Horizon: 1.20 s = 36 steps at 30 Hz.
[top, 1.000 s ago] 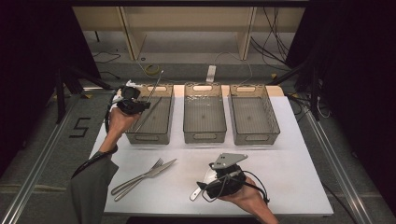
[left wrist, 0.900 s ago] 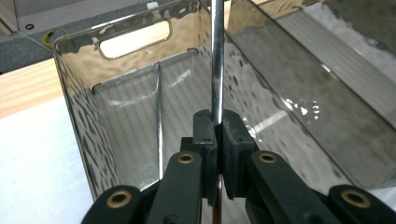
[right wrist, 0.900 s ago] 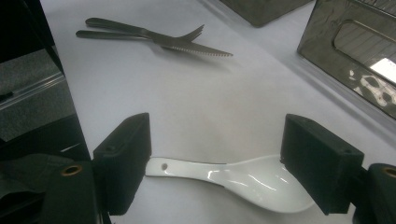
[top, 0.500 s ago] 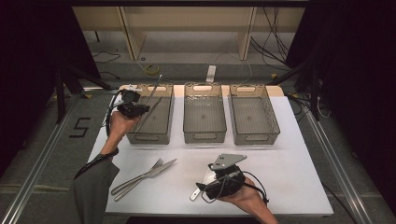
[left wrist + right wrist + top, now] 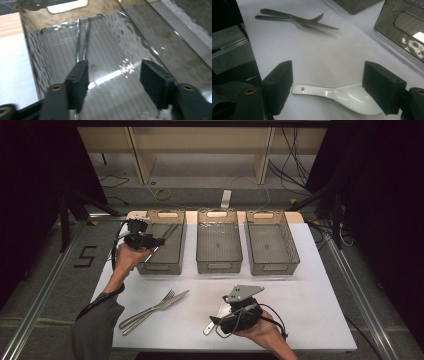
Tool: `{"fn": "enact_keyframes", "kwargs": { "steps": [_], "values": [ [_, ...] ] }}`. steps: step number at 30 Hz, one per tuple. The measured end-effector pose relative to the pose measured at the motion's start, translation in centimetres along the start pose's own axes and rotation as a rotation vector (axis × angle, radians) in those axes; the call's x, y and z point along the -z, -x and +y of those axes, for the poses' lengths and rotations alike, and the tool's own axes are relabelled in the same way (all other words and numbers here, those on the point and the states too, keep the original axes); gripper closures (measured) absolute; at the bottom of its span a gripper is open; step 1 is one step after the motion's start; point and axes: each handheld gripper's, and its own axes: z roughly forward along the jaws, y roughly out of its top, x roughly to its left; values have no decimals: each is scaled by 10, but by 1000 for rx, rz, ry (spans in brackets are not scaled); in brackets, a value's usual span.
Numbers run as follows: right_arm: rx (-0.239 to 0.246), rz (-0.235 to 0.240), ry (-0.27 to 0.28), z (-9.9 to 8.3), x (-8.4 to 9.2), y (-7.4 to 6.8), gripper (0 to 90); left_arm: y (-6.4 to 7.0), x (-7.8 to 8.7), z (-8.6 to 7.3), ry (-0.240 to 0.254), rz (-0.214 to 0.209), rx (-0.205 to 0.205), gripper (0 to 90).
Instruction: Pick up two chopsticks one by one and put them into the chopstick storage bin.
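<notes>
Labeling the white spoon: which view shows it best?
Right gripper view: the white spoon lies whole on the table between the open right tongs. The high view shows a sliver of it beside those tongs.

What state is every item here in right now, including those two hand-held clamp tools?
Left gripper: open over the left bin, jaws just opened.
Chopsticks: released, lying in the left bin.
Middle bin: empty.
Right bin: empty.
Right gripper: open, jaws either side of the spoon, not pressing.
White spoon: flat on the table.
Fork: lying on the table.
Knife: lying across the fork.
</notes>
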Motion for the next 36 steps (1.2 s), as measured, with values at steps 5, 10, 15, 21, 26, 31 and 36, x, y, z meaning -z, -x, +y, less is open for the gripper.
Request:
{"fn": "enact_keyframes", "kwargs": {
  "steps": [5, 10, 15, 21, 26, 31, 36],
  "values": [
    [-10, -1, 8, 1, 0, 0, 256, 13, 18, -11, 37, -65, 23, 280],
    [-8, 10, 4, 2, -3, -2, 257, 21, 30, -23, 33, -67, -7, 242],
    [-10, 8, 7, 3, -6, -3, 258, 24, 40, -31, 74, -112, 20, 204],
    [-21, 5, 13, 3, -8, -3, 260, 37, 49, -47, 119, -146, -1, 170],
    [-31, 4, 11, 2, -12, -3, 269, 51, 59, -64, 155, -177, -24, 162],
    [-47, 6, 7, 2, -16, -4, 276, 59, 68, -78, 171, -212, -42, 160],
    [-43, 10, -2, 2, -21, -6, 278, 69, 74, -90, 175, -226, -66, 159]
  ]
}}
